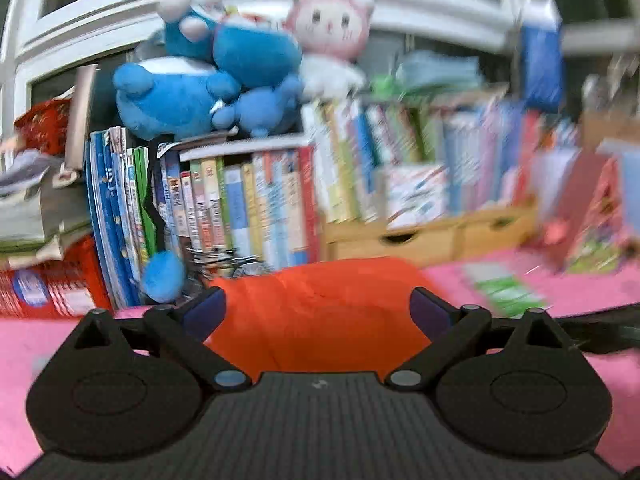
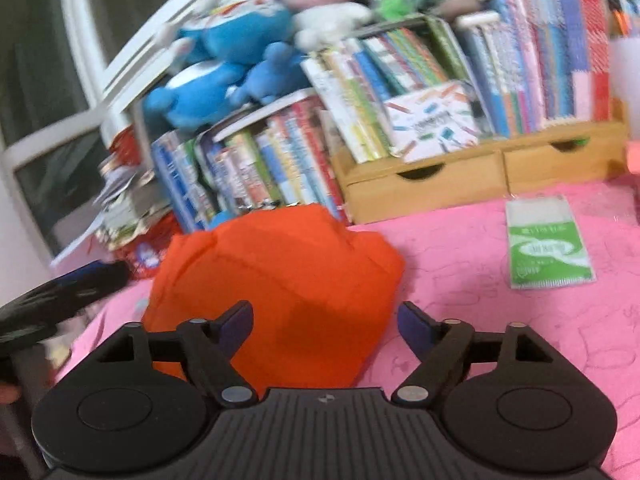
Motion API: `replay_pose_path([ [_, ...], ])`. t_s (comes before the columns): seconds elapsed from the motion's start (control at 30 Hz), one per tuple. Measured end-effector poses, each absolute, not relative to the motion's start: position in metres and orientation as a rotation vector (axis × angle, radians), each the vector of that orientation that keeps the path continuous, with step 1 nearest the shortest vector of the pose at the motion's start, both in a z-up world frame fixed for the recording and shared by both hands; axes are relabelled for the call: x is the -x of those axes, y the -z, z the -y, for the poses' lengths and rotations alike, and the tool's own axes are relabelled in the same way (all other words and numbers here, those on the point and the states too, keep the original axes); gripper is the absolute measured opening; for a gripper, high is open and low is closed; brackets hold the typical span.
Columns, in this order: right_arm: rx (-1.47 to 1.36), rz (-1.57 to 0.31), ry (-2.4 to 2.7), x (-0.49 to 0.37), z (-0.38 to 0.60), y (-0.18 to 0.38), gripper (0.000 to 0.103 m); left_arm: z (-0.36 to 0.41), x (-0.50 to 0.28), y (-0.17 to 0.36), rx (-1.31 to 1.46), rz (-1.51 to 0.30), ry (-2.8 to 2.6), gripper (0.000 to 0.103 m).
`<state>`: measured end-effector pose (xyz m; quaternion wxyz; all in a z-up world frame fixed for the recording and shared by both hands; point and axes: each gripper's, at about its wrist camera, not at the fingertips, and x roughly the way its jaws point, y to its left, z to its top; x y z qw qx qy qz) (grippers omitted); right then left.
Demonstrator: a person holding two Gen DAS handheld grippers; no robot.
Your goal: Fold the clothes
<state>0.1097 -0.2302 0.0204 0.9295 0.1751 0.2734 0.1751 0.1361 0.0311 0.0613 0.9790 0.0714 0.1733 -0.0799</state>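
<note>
Left wrist view: my left gripper (image 1: 318, 312) is spread wide over the orange garment (image 1: 320, 320) on the pink cover (image 1: 580, 292), books (image 1: 256, 204) close behind. Right wrist view: my right gripper (image 2: 325, 326) is spread at the garment's near edge, with bare cover to the right up to a green packet (image 2: 546, 242).

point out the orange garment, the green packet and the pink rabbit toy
orange garment (image 2: 280, 284), right wrist view, middle of the bundle
green packet (image 2: 546, 246), right wrist view, its printed face
pink rabbit toy (image 1: 330, 24), left wrist view, its face
</note>
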Motion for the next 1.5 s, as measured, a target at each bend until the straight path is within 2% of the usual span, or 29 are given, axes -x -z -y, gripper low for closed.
replay_pose_path([
  [0.13,-0.408,-0.601,-0.373,-0.112,0.241,0.001,0.083,-0.037,-0.185,-0.033,-0.238,-0.461,0.041,0.092],
  [0.23,-0.414,-0.635,-0.383,-0.109,0.246,0.014,0.083,-0.052,-0.203,-0.003,-0.149,-0.587,0.063,0.092],
  [0.37,-0.413,-0.668,-0.382,-0.108,0.248,0.027,0.086,-0.068,-0.22,0.011,-0.042,-0.702,0.12,0.093],
  [0.5,-0.394,-0.679,-0.38,-0.101,0.245,0.032,0.089,-0.065,-0.211,0.01,-0.051,-0.685,0.111,0.093],
  [0.67,-0.304,-0.681,-0.385,-0.076,0.236,0.028,0.095,-0.064,-0.172,-0.019,-0.041,-0.656,0.093,0.093],
  [0.77,-0.216,-0.674,-0.398,-0.057,0.221,0.023,0.098,-0.065,-0.132,-0.034,-0.047,-0.604,0.125,0.103],
  [0.9,-0.097,-0.663,-0.415,-0.031,0.2,0.018,0.103,-0.065,-0.087,-0.037,-0.035,-0.571,0.186,0.103],
  [1.1,0.05,-0.649,-0.451,0.001,0.169,0.008,0.103,-0.057,-0.052,-0.022,-0.055,-0.603,0.185,0.103],
  [1.5,0.049,-0.649,-0.442,0.021,0.149,0.015,0.103,-0.063,-0.02,-0.01,-0.026,-0.648,0.157,0.103],
])
